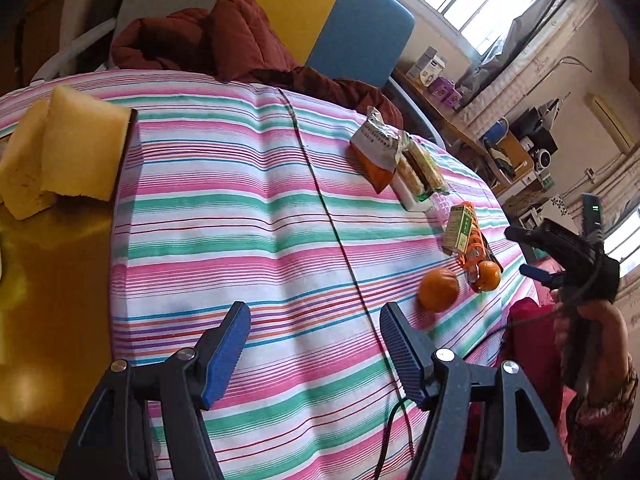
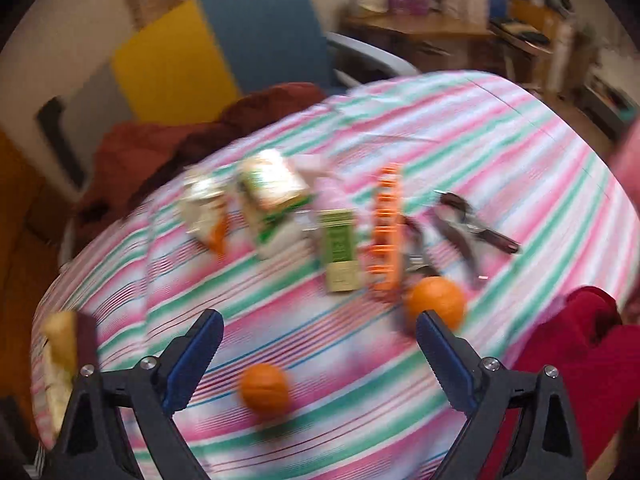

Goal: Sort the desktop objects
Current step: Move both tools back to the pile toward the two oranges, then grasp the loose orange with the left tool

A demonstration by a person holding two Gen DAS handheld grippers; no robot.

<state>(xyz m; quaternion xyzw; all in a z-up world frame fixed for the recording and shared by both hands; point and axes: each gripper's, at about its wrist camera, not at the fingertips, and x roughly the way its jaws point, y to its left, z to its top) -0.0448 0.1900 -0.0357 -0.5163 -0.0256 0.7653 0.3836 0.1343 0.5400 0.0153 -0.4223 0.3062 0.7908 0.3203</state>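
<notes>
Both grippers are up over the striped bench and neither holds anything: the left gripper has its jaws spread wide with only cloth between them, and the right gripper is just as wide apart, hanging above the fruit. The right wrist view is smeared with blur, so that gripper looks to be swinging, and fine detail there is hard to trust. What the coming move turns on: the near orange sits low between the right gripper's fingers, slightly toward its left finger, so a straight drop would seem to bracket it. The second orange lies just beyond the right fingertip, close to the orange rack, whose long axis runs away from the camera, with the green carton lying parallel beside it. From the left wrist view, that same fruit is off ahead and to the right, well apart from the left gripper, so the right one is the nearer by my reckoning. Containers: a white tray carries the wrapped bars, with the silver snack packet leaning at its far end; whether that packet lies inside the tray I cannot tell. The yellow sponges sit alone at the bench's left edge, untouched.
</notes>
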